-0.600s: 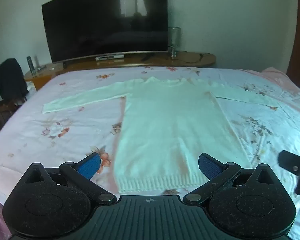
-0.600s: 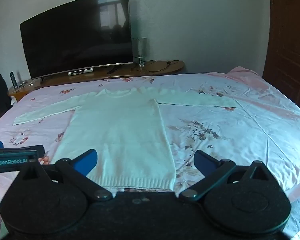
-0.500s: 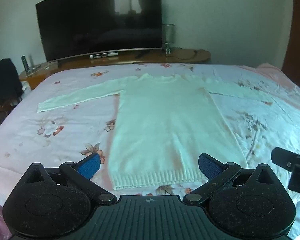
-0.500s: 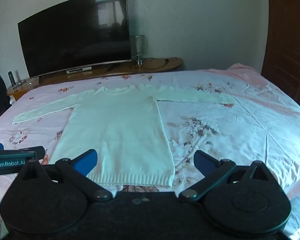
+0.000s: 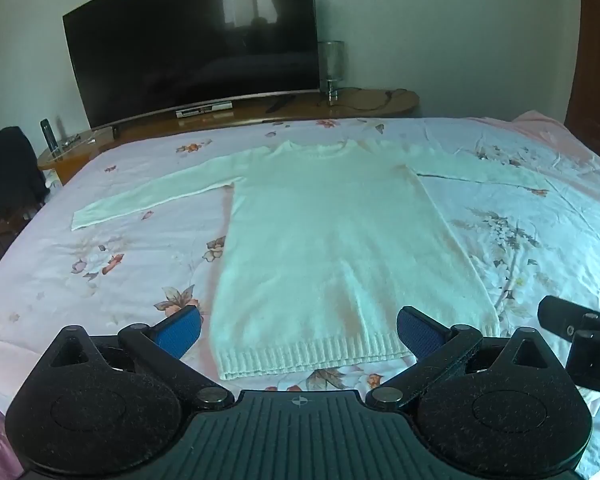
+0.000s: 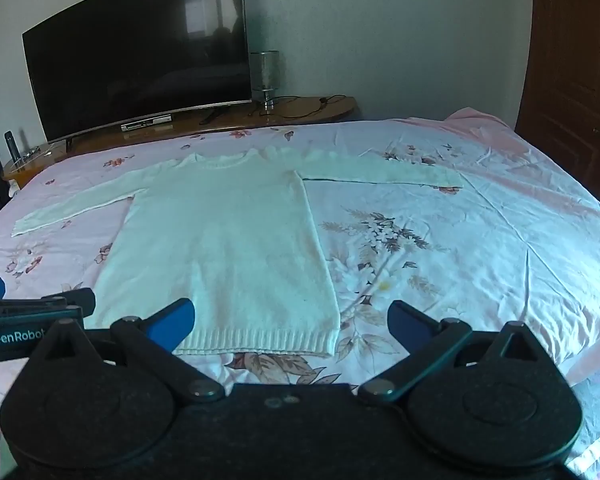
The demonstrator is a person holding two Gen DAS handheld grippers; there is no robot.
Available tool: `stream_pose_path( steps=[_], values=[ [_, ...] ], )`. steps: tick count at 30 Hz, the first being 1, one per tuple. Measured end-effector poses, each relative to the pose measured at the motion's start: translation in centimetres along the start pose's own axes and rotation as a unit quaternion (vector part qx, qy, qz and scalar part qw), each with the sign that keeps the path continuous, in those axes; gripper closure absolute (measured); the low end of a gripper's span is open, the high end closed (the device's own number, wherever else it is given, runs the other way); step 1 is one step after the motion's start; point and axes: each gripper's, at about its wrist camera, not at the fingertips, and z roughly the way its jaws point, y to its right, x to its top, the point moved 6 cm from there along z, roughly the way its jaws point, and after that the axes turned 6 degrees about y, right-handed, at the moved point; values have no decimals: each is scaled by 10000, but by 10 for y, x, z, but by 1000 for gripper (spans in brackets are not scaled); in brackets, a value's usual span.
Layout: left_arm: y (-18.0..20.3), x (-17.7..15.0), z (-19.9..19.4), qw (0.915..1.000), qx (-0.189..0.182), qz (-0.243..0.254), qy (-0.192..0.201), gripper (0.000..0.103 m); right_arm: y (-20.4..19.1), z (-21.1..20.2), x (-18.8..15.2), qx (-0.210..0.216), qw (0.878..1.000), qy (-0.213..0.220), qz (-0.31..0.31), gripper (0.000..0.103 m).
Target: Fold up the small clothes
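Observation:
A white long-sleeved knit sweater [image 5: 332,248] lies flat on the bed, sleeves spread to both sides, hem nearest me; it also shows in the right wrist view [image 6: 224,248]. My left gripper [image 5: 298,330] is open and empty, held above the hem. My right gripper [image 6: 290,320] is open and empty, above the hem's right corner. The right gripper's body shows at the right edge of the left wrist view [image 5: 580,336], and the left gripper's body at the left edge of the right wrist view [image 6: 28,320].
The bed has a pink floral sheet [image 5: 112,264]. Behind it stands a wooden console [image 5: 340,106] with a large dark TV [image 5: 192,40] and a lamp [image 5: 332,68]. A dark wooden door [image 6: 576,68] is at the right. A dark chair [image 5: 10,172] stands at the left.
Both grippers have drawn back and risen slightly, so the sweater's hem sits farther from the fingers. Both stay open.

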Motion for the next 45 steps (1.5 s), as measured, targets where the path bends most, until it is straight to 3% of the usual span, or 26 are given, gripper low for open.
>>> stream_pose_path(
  steps=[45],
  values=[
    [5,5,17,9998,1,-129,-164,0,2,14,3,64,9999,-61,67,1]
  ],
)
